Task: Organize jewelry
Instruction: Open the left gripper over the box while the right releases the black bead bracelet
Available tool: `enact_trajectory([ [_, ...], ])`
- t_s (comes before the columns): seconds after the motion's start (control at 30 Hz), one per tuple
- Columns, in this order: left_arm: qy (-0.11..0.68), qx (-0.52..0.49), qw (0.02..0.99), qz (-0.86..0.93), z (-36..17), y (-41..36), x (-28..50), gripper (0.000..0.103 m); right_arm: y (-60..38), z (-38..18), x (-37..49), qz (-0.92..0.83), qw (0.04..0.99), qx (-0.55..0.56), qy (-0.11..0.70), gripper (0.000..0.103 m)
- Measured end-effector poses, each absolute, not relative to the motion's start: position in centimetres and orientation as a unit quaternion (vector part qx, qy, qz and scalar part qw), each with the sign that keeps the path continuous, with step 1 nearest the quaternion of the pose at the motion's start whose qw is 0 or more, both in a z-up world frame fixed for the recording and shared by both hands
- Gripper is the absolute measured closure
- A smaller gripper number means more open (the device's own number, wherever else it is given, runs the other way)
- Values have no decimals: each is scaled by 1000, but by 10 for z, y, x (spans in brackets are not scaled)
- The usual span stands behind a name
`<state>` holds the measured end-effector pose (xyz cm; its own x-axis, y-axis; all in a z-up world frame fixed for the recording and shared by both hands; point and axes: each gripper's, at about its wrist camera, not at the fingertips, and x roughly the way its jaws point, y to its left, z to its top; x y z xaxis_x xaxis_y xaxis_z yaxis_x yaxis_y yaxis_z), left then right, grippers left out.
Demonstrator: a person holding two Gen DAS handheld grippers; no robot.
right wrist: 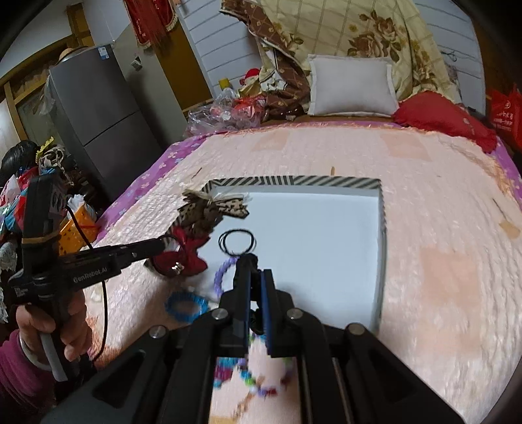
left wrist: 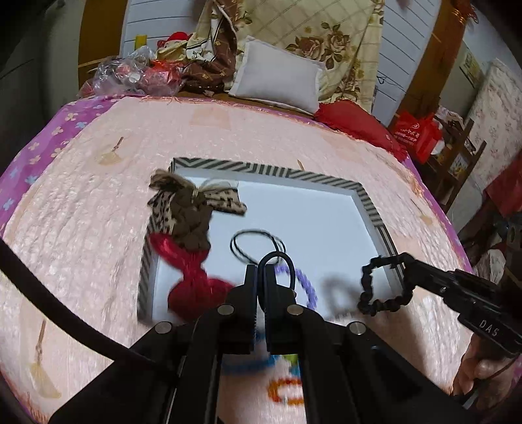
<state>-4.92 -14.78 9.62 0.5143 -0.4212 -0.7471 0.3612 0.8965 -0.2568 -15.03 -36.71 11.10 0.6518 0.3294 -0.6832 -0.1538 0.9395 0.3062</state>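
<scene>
A wide bed covered in a pink quilted spread with a purple flowered border (left wrist: 81, 208) fills both views, and at its far end lie a white rectangular pillow (left wrist: 277, 76), a cream floral duvet (left wrist: 313, 29), a red cushion (left wrist: 355, 122) and a heap of clear crinkled plastic bags (left wrist: 130, 73); a grey two-door fridge (right wrist: 98, 120) stands off the bed's left side. On the spread sits a shallow white box with a black-and-white striped rim (left wrist: 270, 171), its floor mostly bare. Over its near left corner lie a brown leopard-print fabric bow (left wrist: 189, 202) and, just below and touching it, a red satin bow (left wrist: 192, 280), both partly draped over the rim. A thin black elastic hair tie (left wrist: 256, 244) lies on the box floor near the middle. The left gripper (left wrist: 260, 277) has its jaws nearly together, pinching a smooth black hair band loop (left wrist: 277, 264) that arches above the fingertips and hides part of a lilac beaded bracelet (left wrist: 306, 287) behind it. The right gripper (right wrist: 256, 280) is closed on a black ruffled scrunchie (left wrist: 375, 290), which dangles over the box's near right edge. On the quilt nearer the person lie a blue beaded bracelet (right wrist: 186, 306) and a blurred multicoloured beaded bracelet (right wrist: 261, 381), largely blocked by the gripper arms
</scene>
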Motion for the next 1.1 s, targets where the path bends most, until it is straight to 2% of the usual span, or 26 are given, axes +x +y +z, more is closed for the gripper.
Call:
enact_trajectory([
  [0.17,458,-44,859,-222,86,-162,-8,103,-357,100,-95,128,894,93,419,97],
  [0.5,507,-34,841,-184,50,-187,62,103,-364,56,13,83,864,128,480,97],
  [0.8,525,-43,837,-145,28,-180,81,103,-373,29,42,62,859,192,471,96],
  [0.87,518,-40,842,-144,30,-180,79,103,-369,29,41,62,861,186,469,89],
  [0.93,506,-30,849,-146,34,-180,74,92,-369,33,34,56,866,177,465,77],
  [1.0,502,-31,850,-156,37,-178,71,88,-372,39,23,50,871,173,456,63],
  [1.1,492,-24,858,-148,44,-175,59,82,-379,47,5,52,874,171,453,63],
])
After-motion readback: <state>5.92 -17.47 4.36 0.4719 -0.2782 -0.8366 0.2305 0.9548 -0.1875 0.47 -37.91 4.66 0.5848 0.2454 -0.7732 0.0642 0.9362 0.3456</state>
